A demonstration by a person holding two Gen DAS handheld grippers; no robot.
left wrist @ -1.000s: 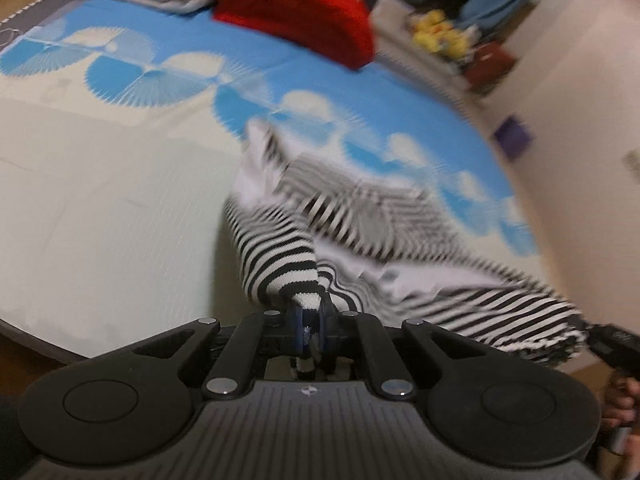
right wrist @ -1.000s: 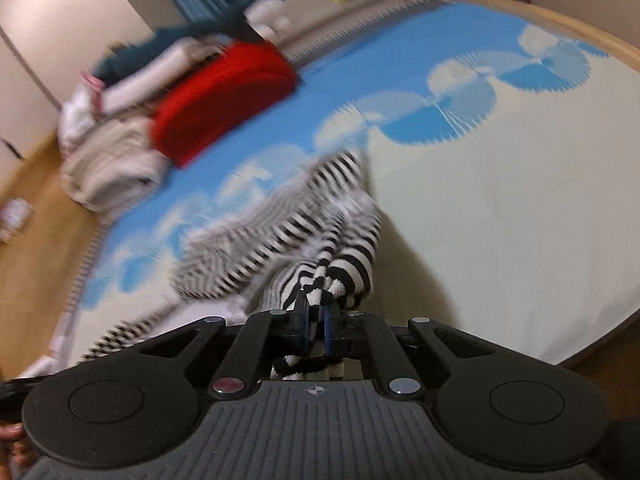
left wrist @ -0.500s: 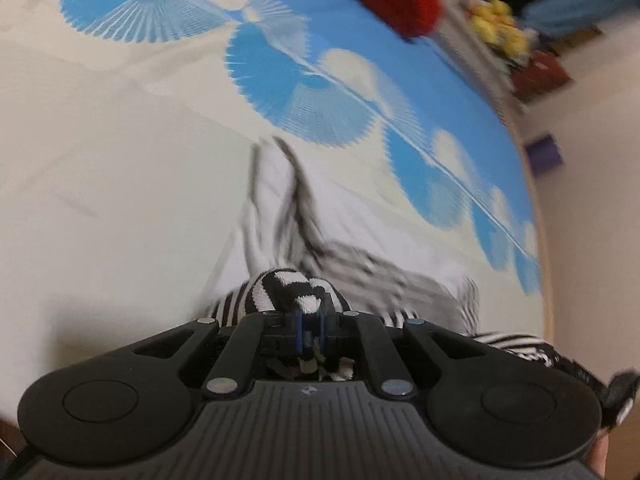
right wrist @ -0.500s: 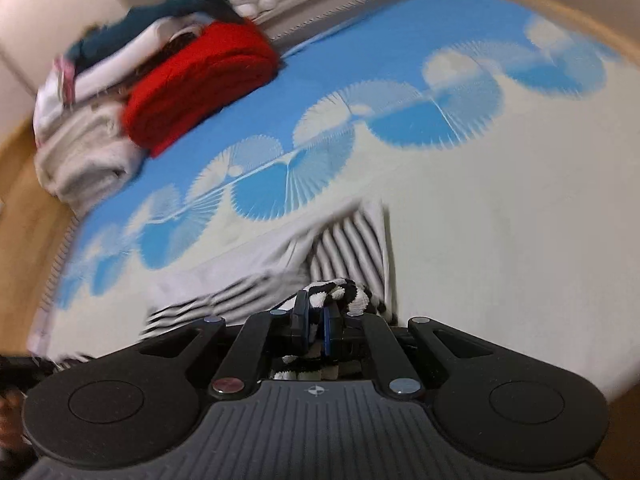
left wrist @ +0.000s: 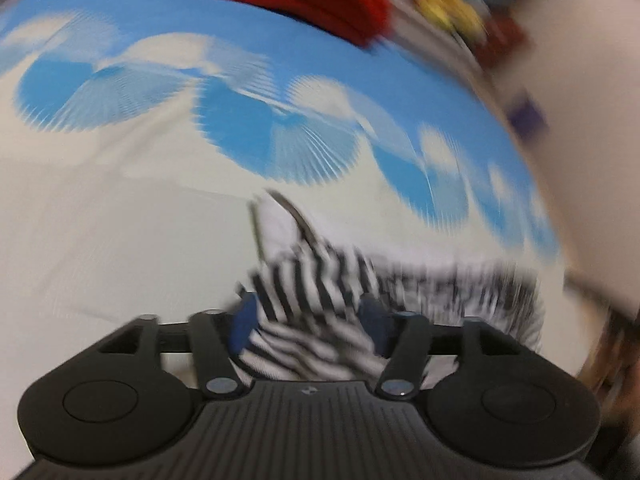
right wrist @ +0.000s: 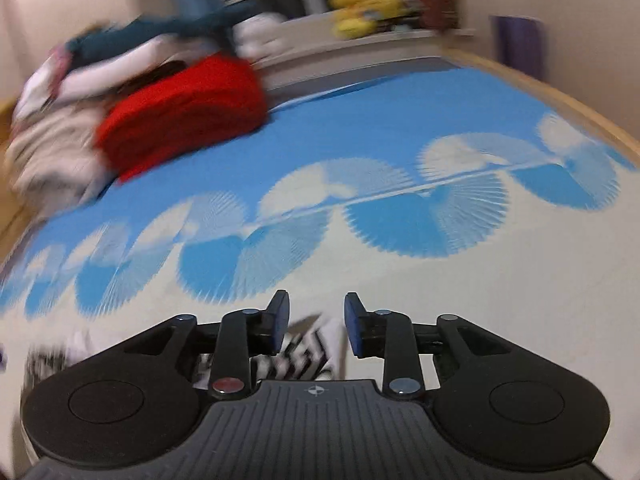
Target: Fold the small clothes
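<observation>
**Bare Mat Ahead, Clutter at the Far Edge**

In front of both grippers the cream and blue fan-patterned mat [right wrist: 460, 280] lay bare across its near and middle stretch, leaving wide room to pass on either side. The only thing in the way close in was the black-and-white striped small garment [left wrist: 320, 292], which lay between the parted blue pads of the left gripper [left wrist: 310, 322] and just beneath the spread right gripper [right wrist: 312, 322]. Farther off, a folded red knitted bundle [right wrist: 188, 112] stood on the mat's far edge, touching a heap of white and beige folded laundry [right wrist: 52, 148]. Behind them, blurred yellow soft toys [right wrist: 364, 12] sat on a pale ledge.
</observation>
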